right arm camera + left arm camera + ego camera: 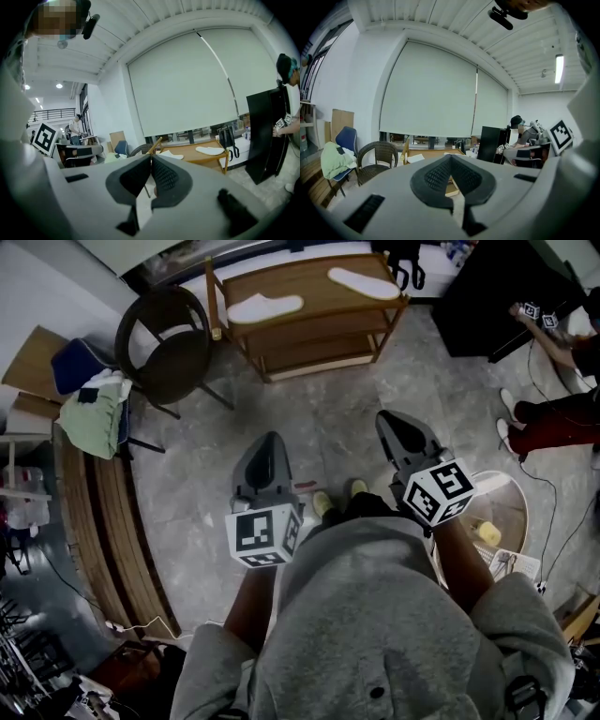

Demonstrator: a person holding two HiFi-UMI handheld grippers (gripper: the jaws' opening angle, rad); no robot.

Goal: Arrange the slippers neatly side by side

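A grey stone floor (319,418) filled most of the head view. At its far edge stood a low wooden table (314,292) with a shelf underneath. A black cabinet (502,292) stood to the right of the table. To its left was a dark wicker chair (169,343), and past that a blue chair (70,362) with a green cloth (94,418) draped over it. A second person (553,423) in red trousers stood by the cabinet at the right edge.

Both slippers lay on the table top, soles flat, well apart and at different angles. The left-hand slipper (265,307) lay near the front left corner, and the right-hand slipper (364,281) lay farther back toward the right end. Neither one touched the tongs, which were held well short of the table, above the floor.

The left tongs (272,435) pointed forward from the person's left hand. In the left gripper view their dark ribbed pads (436,176) met at the tip with nothing between them. The right tongs (386,416) were held level with them, a little to the right. In the right gripper view those pads (166,178) were likewise pressed together and empty, and the table with its two white slippers showed beyond the tip.
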